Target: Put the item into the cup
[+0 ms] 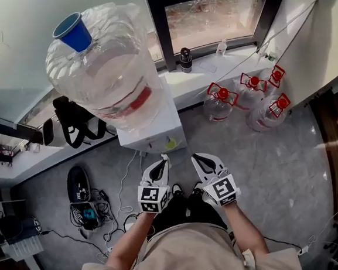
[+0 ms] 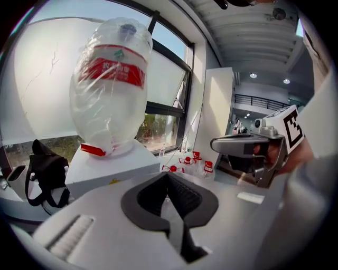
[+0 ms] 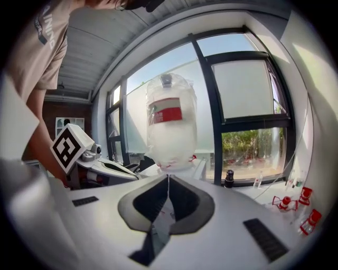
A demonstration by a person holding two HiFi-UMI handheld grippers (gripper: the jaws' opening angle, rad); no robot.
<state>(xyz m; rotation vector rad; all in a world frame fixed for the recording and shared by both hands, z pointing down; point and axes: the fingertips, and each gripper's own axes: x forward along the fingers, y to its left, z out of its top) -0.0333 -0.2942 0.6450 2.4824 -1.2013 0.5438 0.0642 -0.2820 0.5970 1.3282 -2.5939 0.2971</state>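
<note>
Both claws are hanging idle in front of the body, side by side and apart. The left gripper (image 1: 164,158) is showing its jaws pressed together with nothing between them; same for the right gripper (image 1: 196,156), tips meeting, empty.

The cup (image 1: 76,31) is blue and is sitting on the upturned base of the jug (image 1: 107,72), which is standing inverted on the dispenser (image 1: 154,135). It is well above and ahead of both grippers.

I am not seeing a clear item to load. The nearest candidate is a small dark bottle (image 1: 186,58) standing on the sill (image 1: 211,78), right of the jug; too small to identify.

Handling, my judgement:
- The cup is looking like thin plastic: light, easily tipped, perched on a curved, slick surface. I am expecting to steady it at the rim with one claw, lightly, or it will crush.
- The bottle, if that is the item, is looking rigid and small; I am planning to pinch it across the body, below the cap.

Task not yet started.
</note>
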